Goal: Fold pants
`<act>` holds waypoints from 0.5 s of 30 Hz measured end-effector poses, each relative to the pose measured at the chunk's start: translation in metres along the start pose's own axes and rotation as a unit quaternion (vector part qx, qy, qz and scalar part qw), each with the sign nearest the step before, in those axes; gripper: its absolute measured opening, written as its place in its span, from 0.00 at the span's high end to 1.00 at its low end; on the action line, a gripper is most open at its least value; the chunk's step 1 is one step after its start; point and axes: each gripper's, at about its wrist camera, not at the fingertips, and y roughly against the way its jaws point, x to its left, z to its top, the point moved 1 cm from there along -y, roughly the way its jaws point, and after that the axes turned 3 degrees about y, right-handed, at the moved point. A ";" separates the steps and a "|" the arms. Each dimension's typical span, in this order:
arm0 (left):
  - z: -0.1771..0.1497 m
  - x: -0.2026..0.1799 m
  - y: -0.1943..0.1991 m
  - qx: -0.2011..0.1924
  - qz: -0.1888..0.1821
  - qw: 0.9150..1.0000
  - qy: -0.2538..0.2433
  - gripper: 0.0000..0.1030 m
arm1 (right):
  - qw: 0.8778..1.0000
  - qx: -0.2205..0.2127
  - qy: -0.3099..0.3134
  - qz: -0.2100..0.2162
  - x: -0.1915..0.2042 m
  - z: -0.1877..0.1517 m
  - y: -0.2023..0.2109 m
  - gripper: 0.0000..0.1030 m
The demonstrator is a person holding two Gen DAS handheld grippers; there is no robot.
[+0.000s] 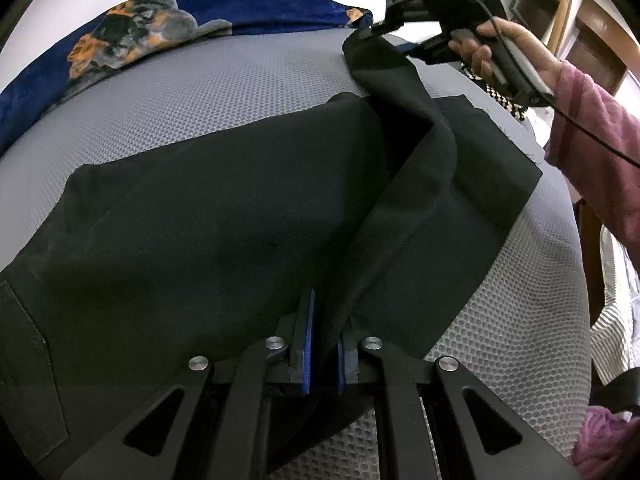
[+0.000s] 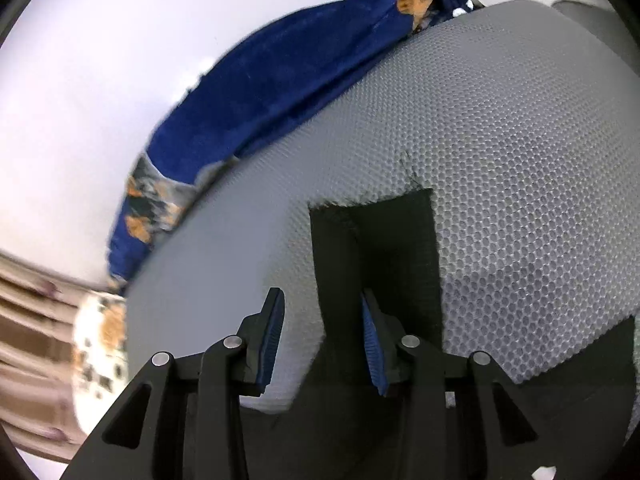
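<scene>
Black pants lie spread on a grey mesh mattress. My left gripper is shut on a raised fold of the pants near the front edge. The fold runs up to my right gripper, which a hand holds at the far right; there it touches the cloth's far end. In the right wrist view the right gripper stands open, with a strip of the pants hanging in front of its right finger. Whether the cloth is caught there is unclear.
A blue blanket with orange and grey print lies along the mattress's far edge; it also shows in the right wrist view. A white wall is behind. The person's purple sleeve and striped bedding are at the right.
</scene>
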 end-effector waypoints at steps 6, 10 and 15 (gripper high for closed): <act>0.000 0.001 0.000 0.000 -0.002 1.000 0.002 0.90 | 0.999 -0.010 -0.025 0.019 -0.015 -0.003 0.002 0.67; 0.000 0.000 0.000 -0.001 0.000 1.000 0.000 0.90 | 0.995 -0.023 -0.043 0.082 -0.019 0.001 0.020 0.67; 0.000 0.000 0.000 0.002 0.002 1.000 0.002 0.90 | 0.993 0.014 0.001 0.118 0.002 -0.009 0.017 0.67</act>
